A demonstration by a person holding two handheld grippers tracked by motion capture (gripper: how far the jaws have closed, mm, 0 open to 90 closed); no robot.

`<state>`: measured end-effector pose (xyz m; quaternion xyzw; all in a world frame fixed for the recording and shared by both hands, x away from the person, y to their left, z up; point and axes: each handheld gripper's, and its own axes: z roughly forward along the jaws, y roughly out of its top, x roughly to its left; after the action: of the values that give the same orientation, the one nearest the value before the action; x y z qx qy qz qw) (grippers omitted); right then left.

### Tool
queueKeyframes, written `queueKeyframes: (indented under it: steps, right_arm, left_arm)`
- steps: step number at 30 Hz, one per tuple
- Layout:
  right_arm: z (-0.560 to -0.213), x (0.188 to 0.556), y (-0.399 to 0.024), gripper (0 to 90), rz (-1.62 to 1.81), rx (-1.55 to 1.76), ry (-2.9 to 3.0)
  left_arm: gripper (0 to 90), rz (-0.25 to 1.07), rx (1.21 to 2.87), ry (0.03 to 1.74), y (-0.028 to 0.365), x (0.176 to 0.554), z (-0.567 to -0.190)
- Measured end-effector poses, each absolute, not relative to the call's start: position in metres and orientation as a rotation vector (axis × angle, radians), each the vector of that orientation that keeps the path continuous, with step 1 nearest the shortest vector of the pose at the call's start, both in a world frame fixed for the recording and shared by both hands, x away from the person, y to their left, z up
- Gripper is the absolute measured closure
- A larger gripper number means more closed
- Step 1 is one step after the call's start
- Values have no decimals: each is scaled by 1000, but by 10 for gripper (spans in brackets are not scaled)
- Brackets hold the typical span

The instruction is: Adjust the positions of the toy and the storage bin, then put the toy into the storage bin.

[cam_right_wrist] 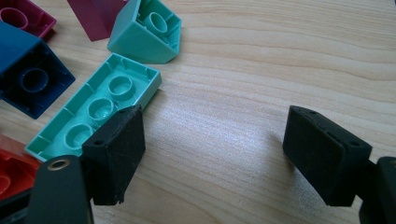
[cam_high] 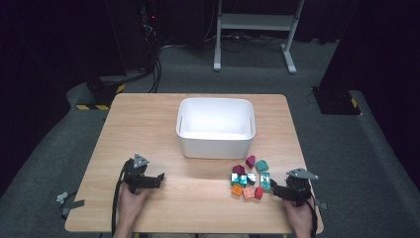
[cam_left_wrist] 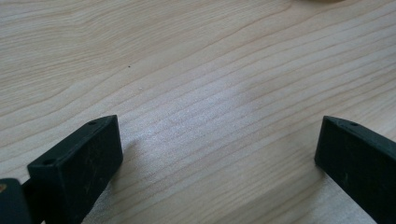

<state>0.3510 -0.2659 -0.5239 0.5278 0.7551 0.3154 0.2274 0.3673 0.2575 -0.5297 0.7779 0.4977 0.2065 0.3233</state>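
A cluster of several toy bricks (cam_high: pixel 249 179) lies at the table's front right, with maroon, teal, orange and red ones among them. My right gripper (cam_high: pixel 274 189) rests on the table just right of the cluster, pointing left at it. In the right gripper view my right gripper (cam_right_wrist: pixel 212 121) is open over bare wood. A long teal brick (cam_right_wrist: pixel 98 109) lies upside down against the outer side of its left jaw. A teal slope brick (cam_right_wrist: pixel 147 32) and a dark blue brick (cam_right_wrist: pixel 28 70) lie farther off. My left gripper (cam_high: pixel 158 179) (cam_left_wrist: pixel 217 135) sits at the front left, open, with nothing between its jaws.
A white rectangular bin (cam_high: pixel 216 143) stands at the table's middle, behind both grippers, and looks empty. The wooden table (cam_high: pixel 198 198) has bare wood between the two grippers. Beyond it are grey carpet, a white stand's legs (cam_high: pixel 252 22) and cables.
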Motion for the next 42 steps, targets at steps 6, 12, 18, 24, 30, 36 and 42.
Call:
queueKeyframes:
  steps: [6, 12, 18, 24, 30, 36, 42]
  right_arm:
    - [-524, 351, -266, 213, 871, 1458, 2077]
    - [-524, 351, -266, 213, 871, 1458, 2078]
    - [-524, 352, -266, 214, 869, 1460, 2075]
    - [-524, 352, -266, 210, 869, 1456, 2084]
    - [-523, 351, -270, 242, 889, 1430, 2105]
    - [-523, 349, -270, 275, 904, 1439, 2088]
    - [-519, 344, -269, 300, 980, 1423, 2060]
  left_arm:
    - [12, 541, 2040, 1307, 258, 367, -530]
    - [13, 542, 2040, 1307, 258, 367, -530]
    - [15, 542, 2039, 1308, 258, 367, -530]
    - [15, 542, 2039, 1308, 258, 367, -530]
    - [15, 543, 2038, 1308, 258, 367, -530]
    - [17, 540, 2036, 1310, 258, 367, -530]
    - [27, 544, 2030, 1313, 258, 366, -530]
